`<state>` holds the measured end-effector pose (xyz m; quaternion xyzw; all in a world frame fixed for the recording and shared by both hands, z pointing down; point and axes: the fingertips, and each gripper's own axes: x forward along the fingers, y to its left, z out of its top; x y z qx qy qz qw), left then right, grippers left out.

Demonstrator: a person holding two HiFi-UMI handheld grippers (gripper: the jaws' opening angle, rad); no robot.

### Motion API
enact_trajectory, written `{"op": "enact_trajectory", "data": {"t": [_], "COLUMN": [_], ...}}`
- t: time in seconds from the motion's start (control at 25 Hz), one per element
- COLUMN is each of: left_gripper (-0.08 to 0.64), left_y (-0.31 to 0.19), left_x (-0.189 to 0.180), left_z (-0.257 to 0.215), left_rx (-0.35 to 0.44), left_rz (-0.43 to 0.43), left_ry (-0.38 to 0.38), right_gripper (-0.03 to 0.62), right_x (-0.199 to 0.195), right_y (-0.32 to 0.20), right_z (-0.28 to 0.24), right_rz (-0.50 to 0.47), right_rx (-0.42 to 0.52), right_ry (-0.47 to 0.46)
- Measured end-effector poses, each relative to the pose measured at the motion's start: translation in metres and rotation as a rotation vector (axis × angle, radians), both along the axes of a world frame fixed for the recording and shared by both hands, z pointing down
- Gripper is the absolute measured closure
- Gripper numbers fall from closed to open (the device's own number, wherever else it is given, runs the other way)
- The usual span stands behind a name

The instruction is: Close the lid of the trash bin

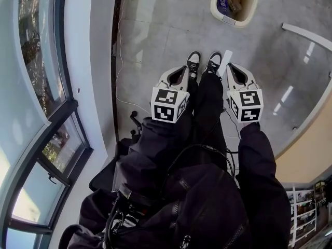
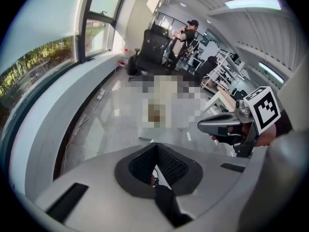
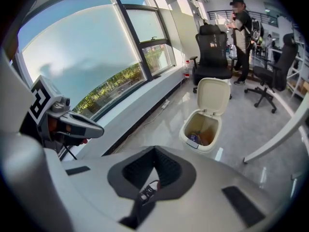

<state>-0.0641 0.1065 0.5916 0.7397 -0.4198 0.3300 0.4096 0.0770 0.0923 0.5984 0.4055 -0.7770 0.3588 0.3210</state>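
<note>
The cream trash bin (image 1: 234,4) stands on the floor ahead of my feet, its lid (image 3: 214,95) swung up and upright behind the opening. Some rubbish lies inside the bin (image 3: 202,129). My left gripper (image 1: 181,71) and right gripper (image 1: 232,70) hang side by side above my shoes, well short of the bin and touching nothing. Both point down and forward. The left gripper's (image 2: 155,146) jaws meet at the tips with nothing between them. The right gripper's (image 3: 154,150) jaws are closed the same way, empty.
A window wall with a white ledge (image 1: 93,61) runs along the left, with a cable (image 1: 122,61) on the floor beside it. A black office chair (image 3: 212,52) and a standing person (image 3: 241,28) are behind the bin. A white bar (image 3: 275,139) slants across on the right.
</note>
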Motion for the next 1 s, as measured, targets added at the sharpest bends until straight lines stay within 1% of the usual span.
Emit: {"op": "enact_trajectory", "data": {"t": [0.2,0.36,0.64,1.0], "left_gripper": [0.558,0.558,0.558,0.558], "left_y": [0.013,0.022,0.033,0.026], "left_x": [-0.005,-0.011,-0.015,-0.019], "left_z": [0.023,0.041,0.068,0.073], "left_rx": [-0.024,-0.050,-0.107,-0.123], "left_rz": [-0.005,-0.025,-0.059,-0.078], "left_ry": [0.009,0.014,0.021,0.028], "right_gripper": [0.588,0.588,0.588,0.588], "right_x": [-0.003,-0.001,0.015,0.041], "right_y": [-0.003,-0.016,-0.070,-0.143], "right_z": [0.029,0.052,0.082,0.086], "right_rz": [-0.014,-0.023,-0.044,-0.124], "right_rx": [-0.019,-0.021,0.017,0.105], "right_ry": [0.007,0.018,0.053,0.129]}}
